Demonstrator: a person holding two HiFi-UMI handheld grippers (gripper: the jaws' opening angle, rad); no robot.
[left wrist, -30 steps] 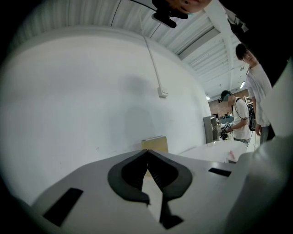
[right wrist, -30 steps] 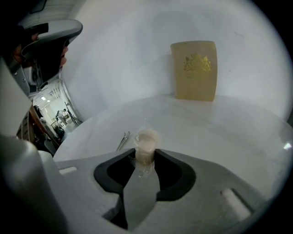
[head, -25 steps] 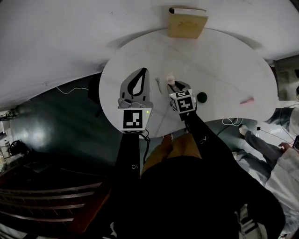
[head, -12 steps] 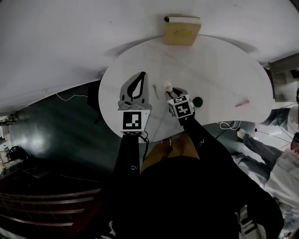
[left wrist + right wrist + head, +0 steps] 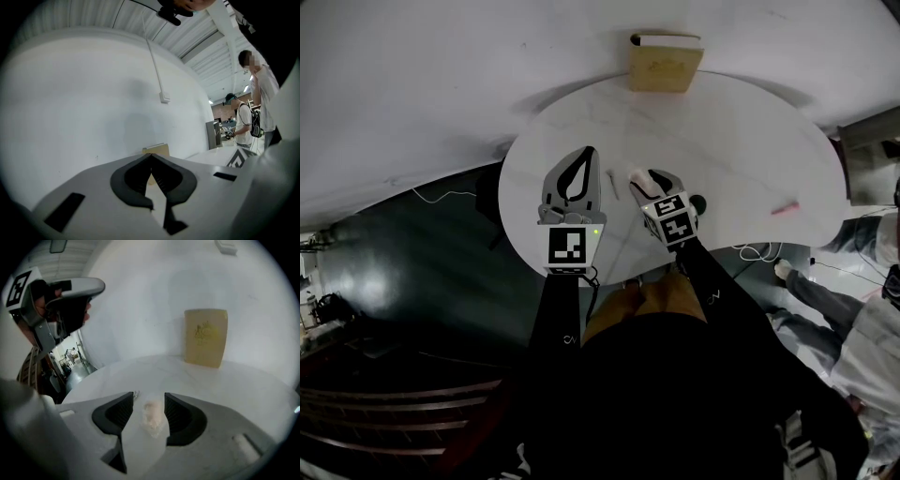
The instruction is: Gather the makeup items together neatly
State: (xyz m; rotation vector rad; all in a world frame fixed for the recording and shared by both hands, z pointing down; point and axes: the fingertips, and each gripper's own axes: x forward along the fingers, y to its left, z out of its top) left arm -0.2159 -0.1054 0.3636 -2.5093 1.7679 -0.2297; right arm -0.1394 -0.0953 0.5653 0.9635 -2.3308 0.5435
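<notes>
Right gripper view: right gripper (image 5: 148,398) has its jaws spread and they have just been opening. The pale pink item (image 5: 152,417) lies flat on the white table (image 5: 243,390) between them, with both pads clear of it. I read that as a release: item set down, not gripped.

Why there: a thin stick (image 5: 136,393) lies just beside it, past the tip of the jaw on that view's left. Head view shows a dark round item (image 5: 699,201) just on the other side of the gripper. So three pieces sit near each other at the table's near middle, which looks like the collection spot.

Left gripper (image 5: 151,155) has its jaw tips pressed together with nothing between them. It hangs over the near left part of the table, pointing at the tan box (image 5: 157,150), which stands against the wall at the far edge. It looks parked to keep clear of the working side.

Outlier: a pink stick (image 5: 787,208) lies well apart, near the table's right edge. My guess is that's the remaining pickup, and the right gripper is the closer one.

Risk: the pale pink item sits inside the jaw opening, so a pull-out that isn't clean could nudge it or the thin stick. I can't tell what kind of makeup piece it is; it's too pale and blurred.
</notes>
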